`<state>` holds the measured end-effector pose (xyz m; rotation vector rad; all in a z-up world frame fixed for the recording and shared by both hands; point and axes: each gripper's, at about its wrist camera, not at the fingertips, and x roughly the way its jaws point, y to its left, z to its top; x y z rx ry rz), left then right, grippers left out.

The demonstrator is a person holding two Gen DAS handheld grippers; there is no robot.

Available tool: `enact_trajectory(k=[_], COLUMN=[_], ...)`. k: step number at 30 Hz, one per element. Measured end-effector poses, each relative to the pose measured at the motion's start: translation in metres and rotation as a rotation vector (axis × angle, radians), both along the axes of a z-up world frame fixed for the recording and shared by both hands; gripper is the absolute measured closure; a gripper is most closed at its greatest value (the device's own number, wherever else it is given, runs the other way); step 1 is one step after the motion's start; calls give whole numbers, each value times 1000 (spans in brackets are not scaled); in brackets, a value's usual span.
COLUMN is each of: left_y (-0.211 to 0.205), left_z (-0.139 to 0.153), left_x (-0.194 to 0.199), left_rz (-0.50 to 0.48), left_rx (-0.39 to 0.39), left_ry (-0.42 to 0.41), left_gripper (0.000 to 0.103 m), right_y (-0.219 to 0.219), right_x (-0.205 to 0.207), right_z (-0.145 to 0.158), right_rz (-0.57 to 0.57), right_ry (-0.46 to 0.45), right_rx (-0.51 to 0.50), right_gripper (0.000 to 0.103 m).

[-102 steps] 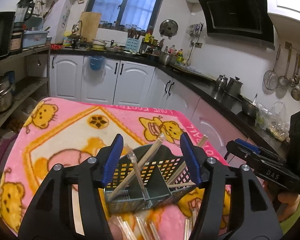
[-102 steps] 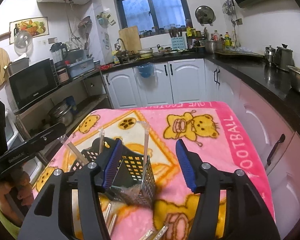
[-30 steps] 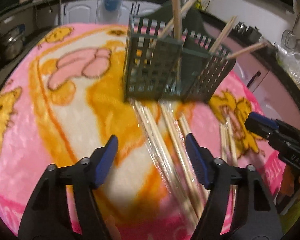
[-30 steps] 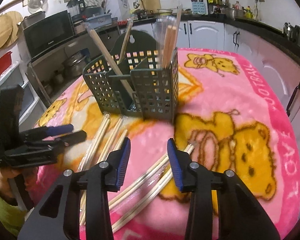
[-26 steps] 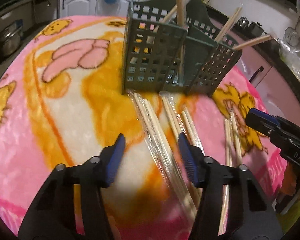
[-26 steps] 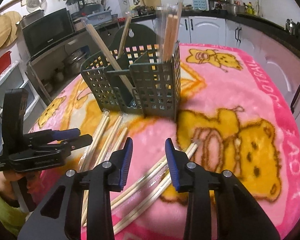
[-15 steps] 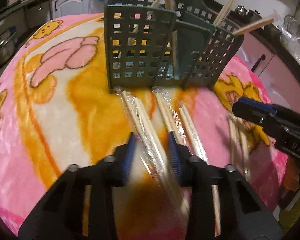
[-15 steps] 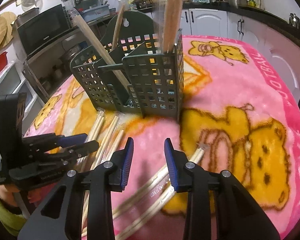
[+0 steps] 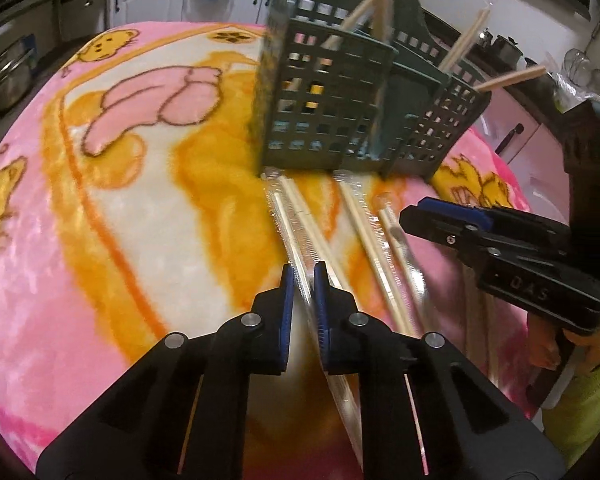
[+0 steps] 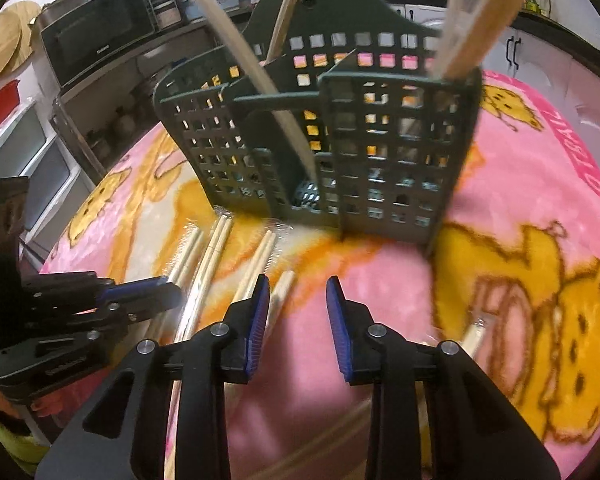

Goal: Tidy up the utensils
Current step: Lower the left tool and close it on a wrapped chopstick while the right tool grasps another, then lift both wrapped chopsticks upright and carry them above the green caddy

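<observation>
Pink plush blanket [image 9: 80, 272] with yellow bears carries everything; along its edge beyond the caddy I read part of "FOOTBALL" [image 10: 588, 184], and on my right gripper's black body, "DAS". Dark green perforated plastic utensil caddy [image 9: 340, 112] stands upright on it, divided into compartments, with wooden chopsticks leaning out of several at differing tilts. Clear-wrapped pairs of wooden chopsticks [image 10: 216, 248] lie flat just in front of the caddy, long axes running from its base toward me. My left gripper [image 9: 303, 276] slants down at the blanket, its blue pads closing onto one wrapped pair [image 9: 296, 216] whose far end nearly touches the caddy's foot. My right gripper [image 10: 298, 284] tilts down too, jaws parted around bare blanket, a loose pair just left of its left pad.
</observation>
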<state>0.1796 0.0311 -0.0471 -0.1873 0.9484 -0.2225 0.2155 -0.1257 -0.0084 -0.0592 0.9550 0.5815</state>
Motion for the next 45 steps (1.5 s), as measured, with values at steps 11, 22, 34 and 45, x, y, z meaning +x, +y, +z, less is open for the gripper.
enact_trajectory(k=[11, 22, 34, 45], left_y=[39, 55, 58, 44], left_z=[-3, -6, 45, 121], left_x=[4, 19, 3, -11], left_rz=[71, 113, 127, 139], left_rx=[-41, -92, -115, -164], left_ry=[7, 22, -112, -329], left_gripper=[96, 97, 100, 100], right_y=[10, 17, 5, -30], right_x=[16, 19, -9, -32], right_z=[-15, -13, 50, 121], right_rz=[-25, -17, 8, -20], right_ry=[68, 47, -101, -300], right_rx=[9, -4, 97, 204], right_gripper=[75, 96, 97, 97])
